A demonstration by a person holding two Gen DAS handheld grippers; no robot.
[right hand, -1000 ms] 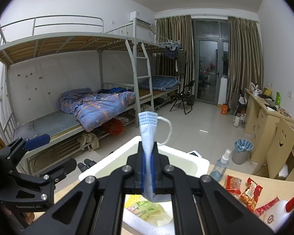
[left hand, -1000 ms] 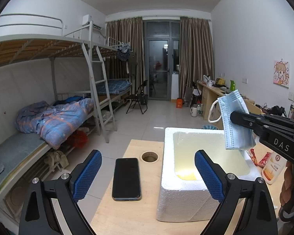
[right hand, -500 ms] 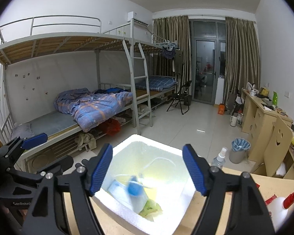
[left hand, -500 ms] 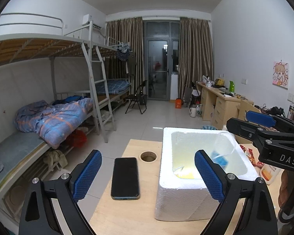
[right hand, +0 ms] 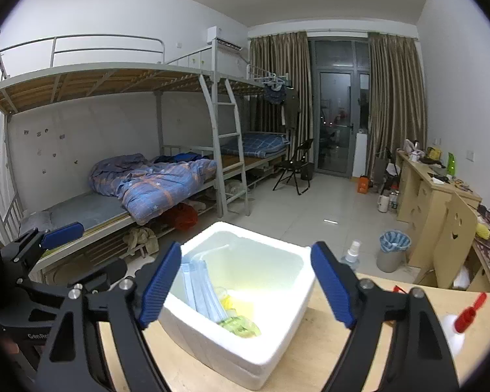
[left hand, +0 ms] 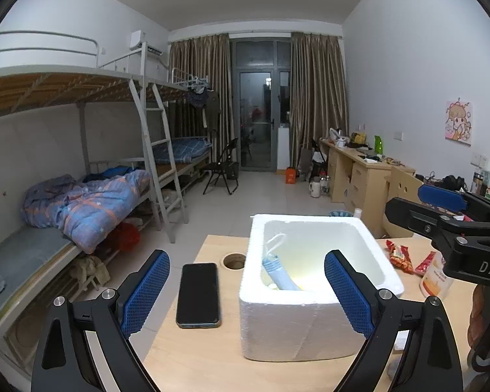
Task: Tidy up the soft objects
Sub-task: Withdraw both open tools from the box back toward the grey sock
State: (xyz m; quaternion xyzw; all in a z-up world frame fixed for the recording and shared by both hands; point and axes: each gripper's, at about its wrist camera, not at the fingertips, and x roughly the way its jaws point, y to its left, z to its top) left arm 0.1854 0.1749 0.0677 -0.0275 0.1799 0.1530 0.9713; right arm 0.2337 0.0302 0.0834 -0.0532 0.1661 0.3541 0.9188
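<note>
Mask (right hand: 202, 289) lies inside the foam box (right hand: 287, 343) at nine o'clock (leaning on its wall). Right gripper (right hand: 245, 285) fingers are spreading wider, nothing between; left gripper (left hand: 246, 290) fingers apart over the worktop (left hand: 192, 356).

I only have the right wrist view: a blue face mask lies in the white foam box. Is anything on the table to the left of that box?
Observer: Yes, a black smartphone lies flat on the wooden table, left of the white foam box and apart from it.
Operator: Anything else there?
Observer: A round hole in the tabletop, beyond the phone, close to the box's corner.
Operator: Is the left tool carrying something?
Observer: No, the left tool is open and empty.
</note>
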